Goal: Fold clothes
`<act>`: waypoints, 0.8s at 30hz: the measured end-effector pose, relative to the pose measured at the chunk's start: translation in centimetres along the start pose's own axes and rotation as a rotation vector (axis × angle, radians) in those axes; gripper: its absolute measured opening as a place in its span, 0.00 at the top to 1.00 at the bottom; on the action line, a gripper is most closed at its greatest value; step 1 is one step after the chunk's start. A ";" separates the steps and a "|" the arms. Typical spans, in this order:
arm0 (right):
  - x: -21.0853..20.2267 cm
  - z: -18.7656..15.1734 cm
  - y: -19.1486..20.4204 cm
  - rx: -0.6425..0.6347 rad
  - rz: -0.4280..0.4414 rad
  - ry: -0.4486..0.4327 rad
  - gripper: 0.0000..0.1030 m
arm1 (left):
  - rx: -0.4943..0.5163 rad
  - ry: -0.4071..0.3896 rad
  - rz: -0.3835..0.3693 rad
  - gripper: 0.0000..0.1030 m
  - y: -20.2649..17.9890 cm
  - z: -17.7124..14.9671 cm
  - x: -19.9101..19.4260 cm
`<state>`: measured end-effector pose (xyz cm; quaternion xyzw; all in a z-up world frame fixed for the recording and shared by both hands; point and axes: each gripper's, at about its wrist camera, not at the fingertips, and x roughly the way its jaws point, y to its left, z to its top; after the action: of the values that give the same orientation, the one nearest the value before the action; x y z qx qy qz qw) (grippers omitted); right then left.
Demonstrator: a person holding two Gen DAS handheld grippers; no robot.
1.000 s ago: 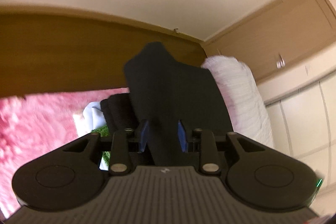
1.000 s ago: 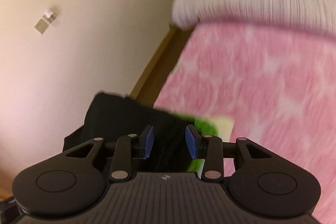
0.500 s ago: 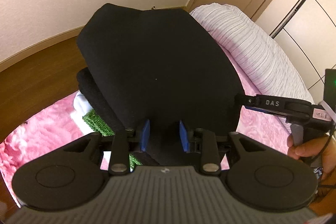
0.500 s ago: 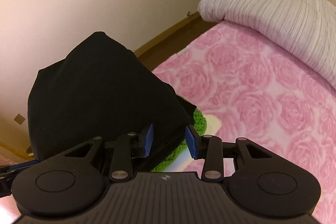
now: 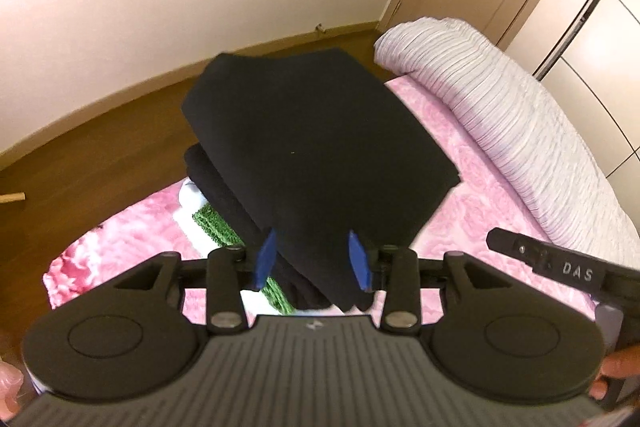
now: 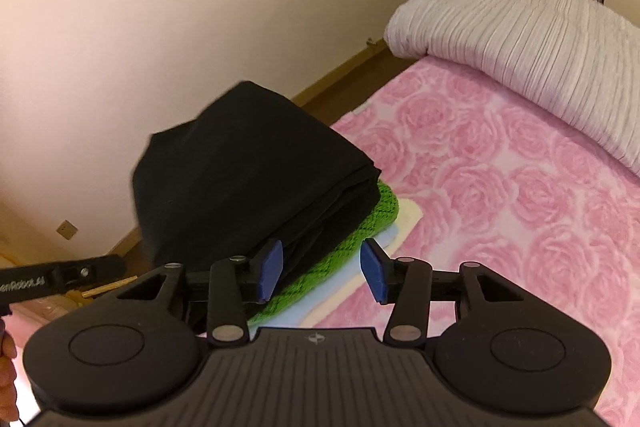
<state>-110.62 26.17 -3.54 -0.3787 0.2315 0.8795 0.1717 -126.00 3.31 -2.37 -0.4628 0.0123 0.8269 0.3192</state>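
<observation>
Both claws let go: the folded black garment is down on the stack

Nearest you, your left claw (image 5: 312, 261) has just been opening; the near corner of the black garment (image 5: 316, 147) lies between its blue pads (image 5: 266, 259), but they stand clear of the cloth on either side, so it is released. Your right claw (image 6: 322, 271) has just been opening too and stands spread, nothing between its pads, only the stack's near edge showing past them. Half a second ago both pads were tighter on the cloth; now the garment rests flat and folded on top of the pile, above a green knit (image 6: 360, 227) and pale folded pieces, at the edge of the pink rose bedspread (image 6: 520, 187). Farther off lies the ribbed white duvet (image 5: 520, 115), untouched. By my reading this fold is finished, and you can back both hands away.
</observation>
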 end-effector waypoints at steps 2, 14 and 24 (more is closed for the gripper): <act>-2.1 -0.6 0.4 -0.003 0.010 -0.019 0.51 | 0.003 -0.022 0.005 0.64 -0.6 -0.8 -2.1; -14.5 -7.1 -0.7 -0.068 0.035 -0.071 0.14 | 0.058 -0.085 0.097 0.37 -7.8 -9.1 -13.7; -22.8 -13.4 -3.7 -0.184 0.016 -0.052 0.14 | 0.077 -0.151 0.214 0.11 -15.0 -18.0 -21.1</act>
<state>-86.05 19.13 4.31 -0.3680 0.1483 0.9079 0.1351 -96.51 -1.32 7.80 -0.3827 0.0694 0.8876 0.2467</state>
